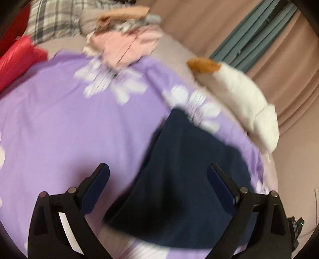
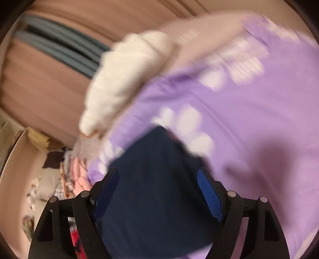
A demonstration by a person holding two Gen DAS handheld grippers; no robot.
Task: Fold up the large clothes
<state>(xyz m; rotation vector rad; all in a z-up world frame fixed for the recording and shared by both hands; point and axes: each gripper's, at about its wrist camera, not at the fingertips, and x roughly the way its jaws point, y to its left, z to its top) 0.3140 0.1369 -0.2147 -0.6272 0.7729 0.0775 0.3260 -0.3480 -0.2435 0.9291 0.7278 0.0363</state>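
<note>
A dark navy garment (image 1: 179, 179) lies on a purple bedsheet with white flowers (image 1: 59, 119). It looks folded into a narrow shape, though both views are blurred. My left gripper (image 1: 158, 169) is open above the garment's near part, its blue-padded fingers (image 1: 221, 185) spread wide, holding nothing. In the right wrist view the same navy garment (image 2: 155, 189) fills the space between the fingers of my right gripper (image 2: 158, 175), which is open and holds nothing. The purple sheet (image 2: 249, 119) runs to the right.
A white plush toy (image 1: 245, 99) lies at the bed's far edge, also in the right wrist view (image 2: 123, 79). A pile of pink clothes (image 1: 123, 43), a plaid pillow (image 1: 53, 18) and a red bag (image 1: 18, 57) sit at the far side. Beige curtains (image 2: 49, 79) hang behind.
</note>
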